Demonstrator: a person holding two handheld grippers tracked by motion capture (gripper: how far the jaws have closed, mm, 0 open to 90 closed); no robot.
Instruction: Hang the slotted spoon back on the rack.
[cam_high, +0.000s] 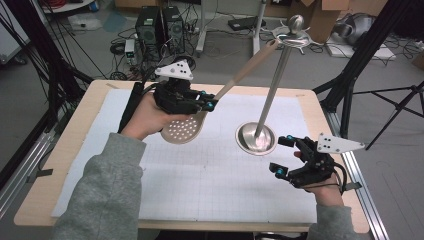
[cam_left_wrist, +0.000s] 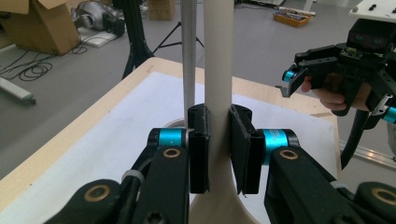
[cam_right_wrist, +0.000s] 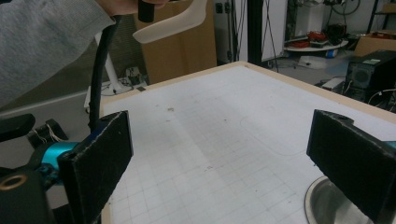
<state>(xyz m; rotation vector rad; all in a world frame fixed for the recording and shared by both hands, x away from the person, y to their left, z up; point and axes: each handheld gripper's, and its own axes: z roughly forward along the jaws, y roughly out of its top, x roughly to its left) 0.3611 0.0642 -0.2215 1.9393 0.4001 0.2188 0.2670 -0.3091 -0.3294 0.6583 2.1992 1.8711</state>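
No readable writing or brand anywhere. One beige plastic slotted spoon (cam_high: 200, 117), lifted above the white gridded table (cam_high: 210, 175), handle clamped between left gripper (cam_high: 209, 103) fingers, tip near top of one steel stand with round base (cam_high: 256, 139). Right gripper (cam_high: 281, 155) fingers wide, nothing between them, just beside the base

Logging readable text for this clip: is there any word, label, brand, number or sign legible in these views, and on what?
None can be read.
The slotted spoon and its handle carry no visible print.
The metal stand is bare.
The white grid mat shows ruled lines, no figures.
The grey plates on the left claw and right claw bear dots, not letters.
The floor boxes and computer towers are too small and blurred.
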